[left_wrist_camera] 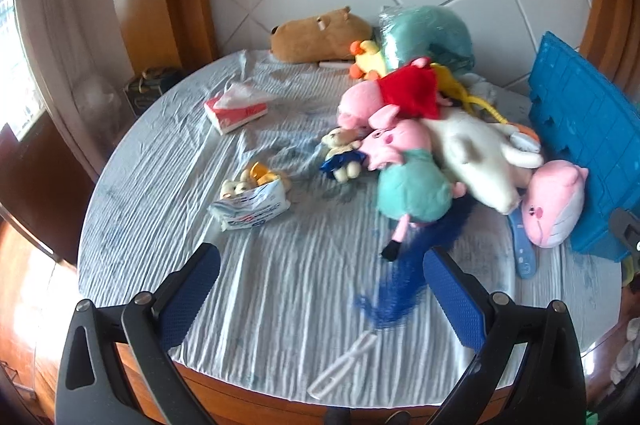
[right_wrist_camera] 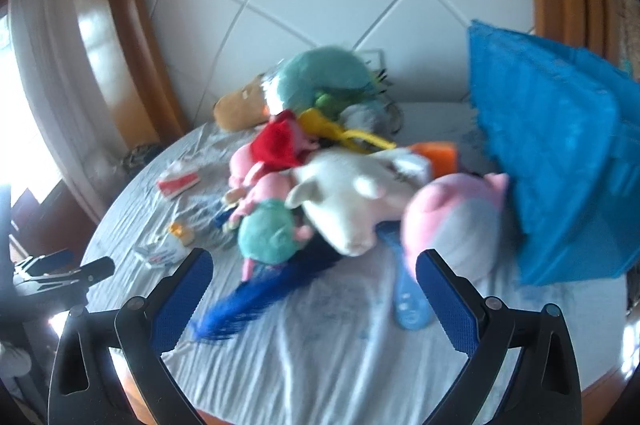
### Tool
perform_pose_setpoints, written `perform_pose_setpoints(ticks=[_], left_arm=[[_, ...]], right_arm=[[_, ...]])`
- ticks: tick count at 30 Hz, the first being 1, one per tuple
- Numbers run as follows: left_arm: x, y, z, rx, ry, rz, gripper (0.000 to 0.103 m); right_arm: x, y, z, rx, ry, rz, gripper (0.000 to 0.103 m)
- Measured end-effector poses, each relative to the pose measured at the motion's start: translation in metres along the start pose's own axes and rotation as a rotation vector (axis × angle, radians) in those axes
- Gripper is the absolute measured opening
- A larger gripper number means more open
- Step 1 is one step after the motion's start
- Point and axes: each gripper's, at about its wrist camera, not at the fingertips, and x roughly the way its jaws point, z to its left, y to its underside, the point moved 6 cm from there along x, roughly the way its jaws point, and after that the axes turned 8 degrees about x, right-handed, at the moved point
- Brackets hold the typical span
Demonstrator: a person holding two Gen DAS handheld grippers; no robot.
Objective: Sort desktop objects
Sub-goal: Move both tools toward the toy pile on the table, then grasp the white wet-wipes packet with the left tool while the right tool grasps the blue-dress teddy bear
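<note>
A heap of plush toys lies on the round table's right half: a white plush (left_wrist_camera: pixel 476 161) (right_wrist_camera: pixel 348 201), a pink whale (left_wrist_camera: pixel 554 203) (right_wrist_camera: pixel 452 221), a pig in teal (left_wrist_camera: pixel 412 185) (right_wrist_camera: pixel 268 229), a pig in red (left_wrist_camera: pixel 384 97). A blue feather duster (left_wrist_camera: pixel 404 277) (right_wrist_camera: pixel 256 301) lies in front of them. A blue crate (left_wrist_camera: pixel 584 145) (right_wrist_camera: pixel 560 165) stands tilted at the right. My left gripper (left_wrist_camera: pixel 320 289) is open and empty above the front of the table. My right gripper (right_wrist_camera: pixel 314 293) is open and empty, in front of the whale.
A red tissue box (left_wrist_camera: pixel 236 111), a wipes pack (left_wrist_camera: pixel 254 211) with small figures, a small bear doll (left_wrist_camera: pixel 344 155), a brown capybara plush (left_wrist_camera: pixel 320 35), a teal plush (left_wrist_camera: pixel 424 35) and a light blue brush (left_wrist_camera: pixel 522 245) (right_wrist_camera: pixel 408 301) lie on the striped cloth (left_wrist_camera: pixel 280 285). The left gripper shows at the right wrist view's left edge (right_wrist_camera: pixel 68 269).
</note>
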Motion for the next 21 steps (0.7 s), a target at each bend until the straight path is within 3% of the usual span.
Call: perform_pose_setpoints(ticks=[9, 15, 21], left_arm=[[0.041, 0.009, 0.038, -0.077, -0.035, 0.093, 0.103], [0.06, -0.007, 0.048, -0.112, -0.085, 0.126, 0.103], [0.079, -0.015, 0.056, -0.131, -0.125, 0.145, 0.103]], right_arm=[[0.066, 0.019, 0.033, -0.038, -0.049, 0.121, 0.103], [0.104, 0.001, 0.05, -0.079, -0.121, 0.158, 0.103], [0.138, -0.018, 0.053, -0.124, -0.138, 0.194, 0.103]])
